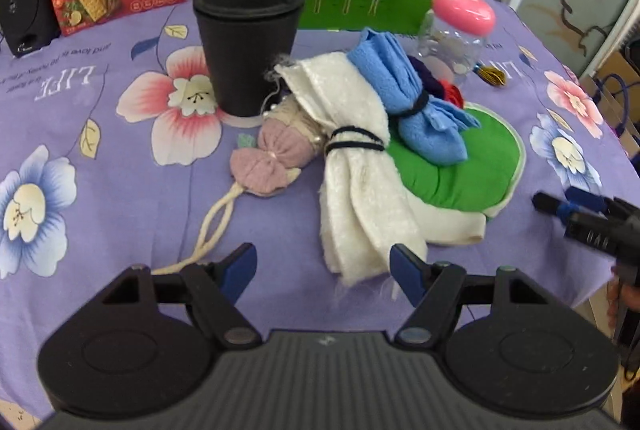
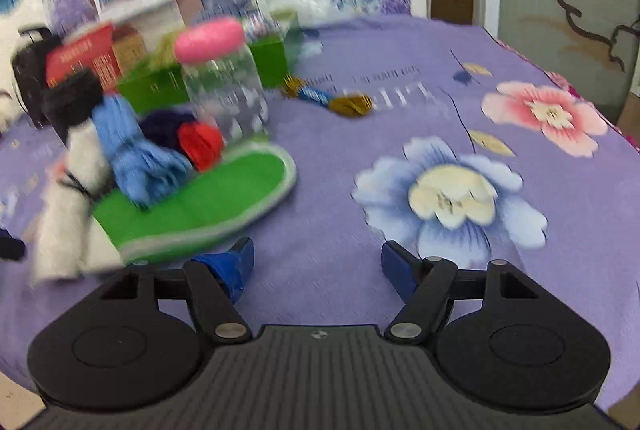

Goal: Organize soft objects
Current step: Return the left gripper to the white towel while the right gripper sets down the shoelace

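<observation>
The right wrist view is smeared — the black cup (image 2: 72, 98) and white cloth bundle (image 2: 70, 206) are hard to read. The left gripper (image 1: 323, 268) stands wide, empty, just before that bundle, which overlaps the green mat (image 1: 472, 174) beside the blue bundle (image 1: 416, 98). The right gripper (image 2: 316, 262) gapes over bare tablecloth (image 2: 400, 70). Only the left view shows the pink knitted pouch (image 1: 276, 154).

in the right wrist view the right half of the purple tablecloth (image 2: 400, 110) lies bare, an easy lane. left of centre the clear jar (image 2: 224, 90), green pad (image 2: 224, 186) and bundled cloths (image 2: 132, 150) crowd together (blurred). the black cup (image 1: 248, 42) blocks the left wrist view's upper centre.
</observation>
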`<state>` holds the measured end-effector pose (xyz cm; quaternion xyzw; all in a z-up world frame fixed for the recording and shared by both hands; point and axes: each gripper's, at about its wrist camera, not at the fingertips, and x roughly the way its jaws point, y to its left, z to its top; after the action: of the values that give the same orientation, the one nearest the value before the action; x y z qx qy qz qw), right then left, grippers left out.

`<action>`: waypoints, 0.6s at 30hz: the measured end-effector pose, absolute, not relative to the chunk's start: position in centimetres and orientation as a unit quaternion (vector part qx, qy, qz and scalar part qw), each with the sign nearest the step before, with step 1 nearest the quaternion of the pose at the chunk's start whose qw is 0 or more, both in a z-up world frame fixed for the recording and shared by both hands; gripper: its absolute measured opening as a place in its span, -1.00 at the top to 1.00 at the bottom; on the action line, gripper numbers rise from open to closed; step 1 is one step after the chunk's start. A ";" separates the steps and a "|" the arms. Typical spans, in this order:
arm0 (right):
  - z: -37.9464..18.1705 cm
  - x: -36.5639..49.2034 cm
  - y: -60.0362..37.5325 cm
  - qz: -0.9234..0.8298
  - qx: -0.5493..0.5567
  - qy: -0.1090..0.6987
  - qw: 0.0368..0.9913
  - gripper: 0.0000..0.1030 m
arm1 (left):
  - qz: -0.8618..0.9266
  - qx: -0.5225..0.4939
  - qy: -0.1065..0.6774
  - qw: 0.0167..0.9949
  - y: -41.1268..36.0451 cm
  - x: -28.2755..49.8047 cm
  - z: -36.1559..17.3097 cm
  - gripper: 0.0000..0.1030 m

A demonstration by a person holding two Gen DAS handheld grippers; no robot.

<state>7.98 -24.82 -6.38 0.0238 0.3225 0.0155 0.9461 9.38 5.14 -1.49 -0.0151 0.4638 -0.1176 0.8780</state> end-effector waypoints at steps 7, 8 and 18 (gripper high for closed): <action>-7.2 7.9 -23.9 -0.005 0.006 0.318 0.948 -0.24 | -0.125 -0.024 0.467 0.875 3.2 12.1 -2.3 -0.41; -7.3 7.7 -23.8 -0.006 0.003 0.317 0.948 -0.24 | -0.127 -0.024 0.471 0.873 2.8 12.5 -2.6 -0.41; -4.3 8.5 -26.0 0.027 0.064 0.292 0.954 -0.27 | -0.100 -0.050 0.484 0.868 2.7 15.5 -4.6 -0.42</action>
<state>8.52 -26.02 -4.34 0.0641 0.2919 0.0273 0.9539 15.51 2.66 -4.62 -0.0503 0.4841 -0.0996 0.8679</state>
